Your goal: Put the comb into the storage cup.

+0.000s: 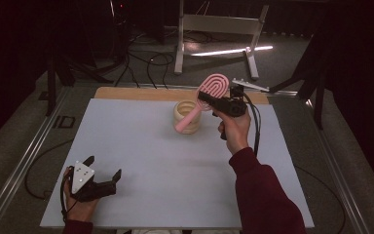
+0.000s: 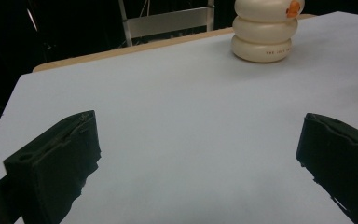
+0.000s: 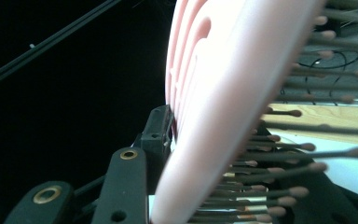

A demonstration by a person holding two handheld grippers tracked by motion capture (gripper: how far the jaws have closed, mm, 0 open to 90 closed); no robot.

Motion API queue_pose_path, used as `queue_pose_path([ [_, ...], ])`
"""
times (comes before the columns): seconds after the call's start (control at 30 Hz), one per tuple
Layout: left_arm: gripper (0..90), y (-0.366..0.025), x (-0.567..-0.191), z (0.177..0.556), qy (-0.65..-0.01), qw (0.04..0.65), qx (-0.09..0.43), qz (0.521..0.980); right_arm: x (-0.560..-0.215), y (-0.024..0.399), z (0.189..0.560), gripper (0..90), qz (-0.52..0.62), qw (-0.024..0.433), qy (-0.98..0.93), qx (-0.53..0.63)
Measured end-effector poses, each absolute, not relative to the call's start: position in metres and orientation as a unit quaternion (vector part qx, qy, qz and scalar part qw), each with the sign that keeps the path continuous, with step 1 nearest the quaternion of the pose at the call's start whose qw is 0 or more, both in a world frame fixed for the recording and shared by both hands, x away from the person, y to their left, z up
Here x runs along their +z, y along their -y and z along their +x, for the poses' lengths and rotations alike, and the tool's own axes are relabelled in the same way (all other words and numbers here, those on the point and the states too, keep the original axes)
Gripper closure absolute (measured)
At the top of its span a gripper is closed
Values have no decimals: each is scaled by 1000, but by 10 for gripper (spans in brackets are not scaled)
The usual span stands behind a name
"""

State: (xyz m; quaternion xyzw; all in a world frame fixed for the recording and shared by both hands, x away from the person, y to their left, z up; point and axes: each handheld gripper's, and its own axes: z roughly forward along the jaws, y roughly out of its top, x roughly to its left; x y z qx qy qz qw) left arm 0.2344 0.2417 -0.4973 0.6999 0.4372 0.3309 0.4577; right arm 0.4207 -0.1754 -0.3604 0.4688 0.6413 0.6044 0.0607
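Observation:
A pink hairbrush (image 1: 205, 96) is held in the air over the far middle of the table, my right gripper (image 1: 209, 101) shut on it where the head meets the handle. Its handle slants down toward a cream ribbed holder (image 1: 186, 117), and whether the tip is inside I cannot tell. In the right gripper view the pink brush head (image 3: 223, 88) and its dark bristles (image 3: 279, 154) sit close between the jaws. My left gripper (image 1: 103, 167) rests open near the table's front left corner with nothing between its fingers. From the left gripper view the holder (image 2: 264, 32) stands far ahead.
The pale grey table top (image 1: 141, 161) has a wooden strip (image 1: 136, 92) along its far edge. A metal frame stand (image 1: 219, 29) and cables lie on the floor behind. Metal rails run along both sides of the table.

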Motion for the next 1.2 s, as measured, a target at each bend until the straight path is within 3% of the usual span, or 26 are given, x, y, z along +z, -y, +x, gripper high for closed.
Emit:
queue_pose_path([
  [1.2,2,-242,-497,233,-437,461,332,698,-361,181,446,620,504,111,-615,596],
])
